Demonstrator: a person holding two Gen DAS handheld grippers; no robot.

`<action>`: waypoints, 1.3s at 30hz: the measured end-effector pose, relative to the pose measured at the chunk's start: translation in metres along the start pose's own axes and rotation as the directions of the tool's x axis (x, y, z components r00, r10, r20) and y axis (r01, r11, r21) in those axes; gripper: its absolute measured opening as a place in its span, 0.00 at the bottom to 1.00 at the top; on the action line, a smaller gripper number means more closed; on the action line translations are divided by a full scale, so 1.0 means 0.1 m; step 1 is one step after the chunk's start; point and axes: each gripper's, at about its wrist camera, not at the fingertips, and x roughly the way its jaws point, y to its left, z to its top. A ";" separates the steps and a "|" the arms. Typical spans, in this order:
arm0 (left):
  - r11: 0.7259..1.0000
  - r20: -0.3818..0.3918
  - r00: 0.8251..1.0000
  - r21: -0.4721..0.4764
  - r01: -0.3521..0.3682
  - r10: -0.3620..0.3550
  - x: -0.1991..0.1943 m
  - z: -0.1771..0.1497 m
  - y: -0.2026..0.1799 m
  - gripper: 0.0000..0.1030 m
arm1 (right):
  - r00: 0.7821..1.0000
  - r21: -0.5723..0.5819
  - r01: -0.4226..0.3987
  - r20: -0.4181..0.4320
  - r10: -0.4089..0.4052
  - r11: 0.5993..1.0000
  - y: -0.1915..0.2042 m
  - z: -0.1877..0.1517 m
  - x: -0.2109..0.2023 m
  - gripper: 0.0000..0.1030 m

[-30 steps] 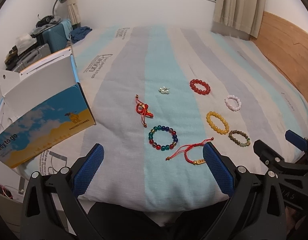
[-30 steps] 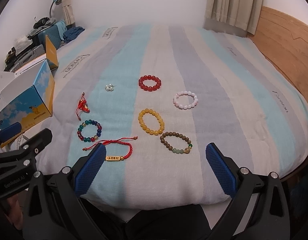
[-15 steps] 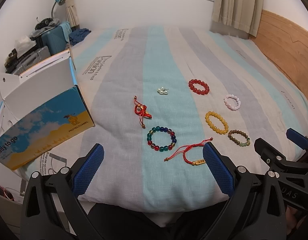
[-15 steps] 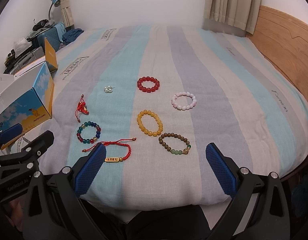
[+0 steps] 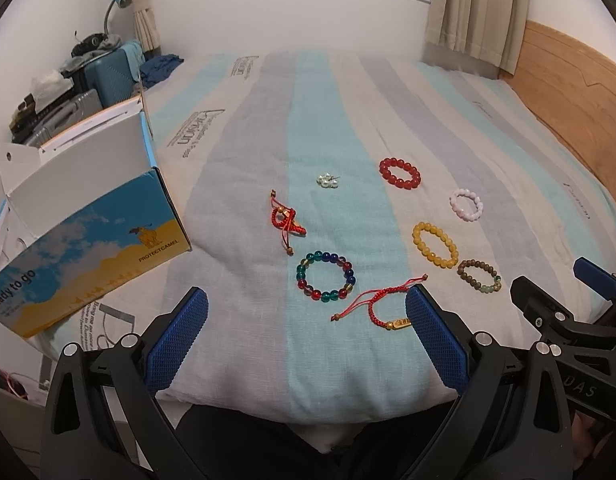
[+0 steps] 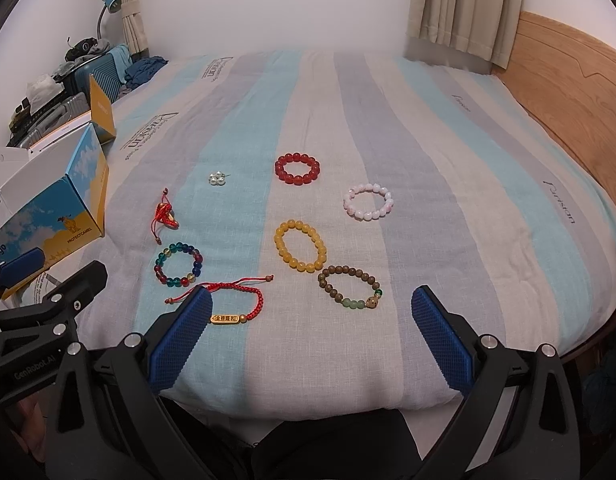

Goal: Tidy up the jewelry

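Five beaded bracelets (image 6: 300,251), two red cord bracelets (image 6: 244,305) and one pearl cluster (image 6: 217,178) lay on the striped "Parisian" bedspread (image 6: 448,152); the blue-yellow cardboard box (image 5: 92,248) read "Ready to go", "PROTECTCAMEL"; left claw (image 5: 306,334) and right claw (image 6: 308,334) gaped empty

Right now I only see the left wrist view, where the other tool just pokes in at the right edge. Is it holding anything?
Observer: No. The right wrist view shows the right gripper open, with nothing between its blue pads.
Operator: And that gold tag on the red cord bracelet, is anything written on it?
Observer: Yes. On the red cord bracelet, the gold tag carries a row of characters and lies just beside the right gripper's left pad.
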 end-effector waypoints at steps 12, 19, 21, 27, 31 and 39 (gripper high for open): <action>1.000 -0.005 1.000 -0.001 -0.005 0.005 0.02 0.00 0.03 0.94 | 1.000 0.001 0.000 -0.011 0.000 1.000 0.00 -0.01 0.01 0.93; 1.000 -0.005 1.000 0.000 -0.007 0.007 0.00 0.00 0.02 0.94 | 1.000 -0.004 0.003 -0.011 -0.003 1.000 0.01 0.00 0.01 0.93; 1.000 -0.005 1.000 0.000 -0.008 0.008 0.00 0.00 0.02 0.94 | 1.000 -0.004 0.001 -0.011 -0.001 1.000 0.01 -0.01 0.00 0.93; 1.000 -0.008 1.000 0.001 -0.006 0.006 0.00 -0.01 0.02 0.94 | 1.000 -0.003 0.003 -0.012 -0.003 1.000 0.02 -0.01 -0.01 0.93; 1.000 -0.012 1.000 -0.004 -0.003 0.003 0.00 0.00 0.02 0.94 | 1.000 -0.004 0.003 -0.012 -0.003 1.000 0.02 0.00 -0.01 0.93; 1.000 -0.071 0.997 -0.017 0.010 -0.011 0.13 0.16 0.09 0.94 | 0.999 -0.013 0.006 -0.036 -0.006 1.000 -0.01 0.18 0.01 0.93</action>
